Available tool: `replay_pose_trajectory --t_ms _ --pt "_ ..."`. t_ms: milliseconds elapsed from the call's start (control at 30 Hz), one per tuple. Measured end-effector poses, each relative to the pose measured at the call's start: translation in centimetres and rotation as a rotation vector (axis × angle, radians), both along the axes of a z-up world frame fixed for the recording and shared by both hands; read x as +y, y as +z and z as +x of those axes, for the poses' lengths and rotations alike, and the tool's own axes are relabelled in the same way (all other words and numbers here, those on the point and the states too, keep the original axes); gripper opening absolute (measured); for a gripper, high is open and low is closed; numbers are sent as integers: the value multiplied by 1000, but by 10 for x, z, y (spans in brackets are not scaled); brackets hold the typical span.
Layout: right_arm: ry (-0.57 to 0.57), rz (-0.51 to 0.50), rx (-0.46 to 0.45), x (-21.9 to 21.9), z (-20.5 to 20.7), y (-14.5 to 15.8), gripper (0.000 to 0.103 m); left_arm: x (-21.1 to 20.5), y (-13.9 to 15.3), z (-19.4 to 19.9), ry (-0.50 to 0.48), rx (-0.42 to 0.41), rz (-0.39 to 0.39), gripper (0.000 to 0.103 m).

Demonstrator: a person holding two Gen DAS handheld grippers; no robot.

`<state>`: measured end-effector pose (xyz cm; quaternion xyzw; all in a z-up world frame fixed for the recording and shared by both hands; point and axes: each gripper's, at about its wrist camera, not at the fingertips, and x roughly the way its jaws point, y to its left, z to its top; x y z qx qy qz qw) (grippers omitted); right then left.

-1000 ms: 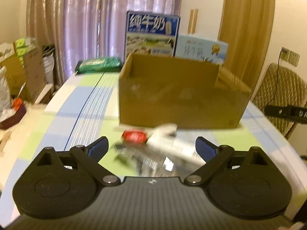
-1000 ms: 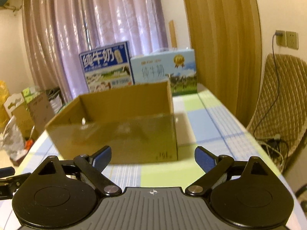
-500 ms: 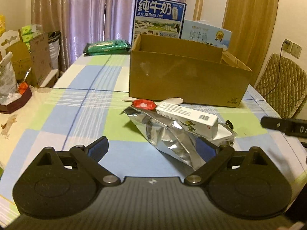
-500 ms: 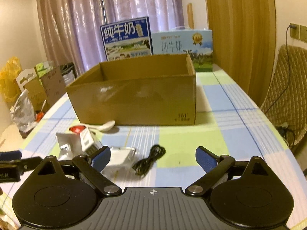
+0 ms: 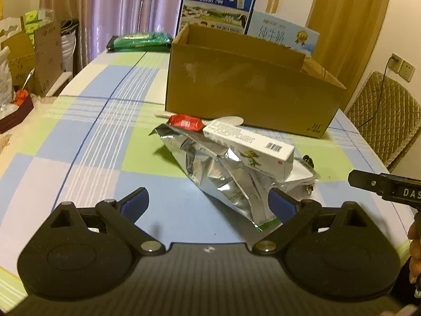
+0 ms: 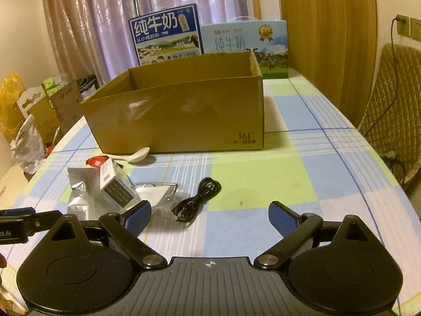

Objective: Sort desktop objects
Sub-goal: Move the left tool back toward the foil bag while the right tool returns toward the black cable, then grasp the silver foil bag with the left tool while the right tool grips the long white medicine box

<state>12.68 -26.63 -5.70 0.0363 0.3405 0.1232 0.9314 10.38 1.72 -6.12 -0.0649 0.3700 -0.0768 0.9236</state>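
A pile lies on the checked tablecloth in front of an open cardboard box (image 5: 250, 87) (image 6: 179, 115). It holds a crumpled silver foil bag (image 5: 223, 173) (image 6: 79, 194), a white carton (image 5: 247, 144) (image 6: 113, 184) resting on that bag, a red packet (image 5: 185, 123) (image 6: 97, 162) and a white spoon (image 5: 229, 119) (image 6: 131, 156). To the right of the pile are a clear pouch (image 6: 155, 192) and a coiled black cable (image 6: 197, 202). My left gripper (image 5: 209, 204) is open just short of the foil bag. My right gripper (image 6: 210, 215) is open just short of the cable.
Two milk cartons (image 6: 168, 39) (image 6: 244, 42) stand behind the box, and a green packet (image 5: 139, 40) lies at the far left. A quilted chair (image 6: 394, 110) is at the table's right edge. Boxes and bags (image 5: 29, 52) crowd the left side.
Both grippers have drawn back from the cardboard box, so the pile, pouch and cable now show in front of them. Both stay open and hold nothing.
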Motion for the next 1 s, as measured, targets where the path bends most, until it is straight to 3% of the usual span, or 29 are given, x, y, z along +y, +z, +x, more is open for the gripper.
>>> replay_pose_trajectory --t_ms 333,433,700,800,867,1000 --pt "55 -18 -4 8 4 -1 93 -4 -6 17 -29 54 -66 88" --pt "78 -41 -8 13 4 -3 93 -8 -9 30 -39 82 -106 82" --pt "105 -55 2 20 7 -8 93 -16 -24 60 -43 159 -134 76" --pt "142 -74 -1 27 8 -7 93 -15 -27 65 -56 182 -109 64" --pt "173 -94 -16 34 7 -5 93 -13 -26 64 -92 199 -101 49" --pt "255 -120 -45 49 7 0 93 -16 -11 59 -200 184 128 46"
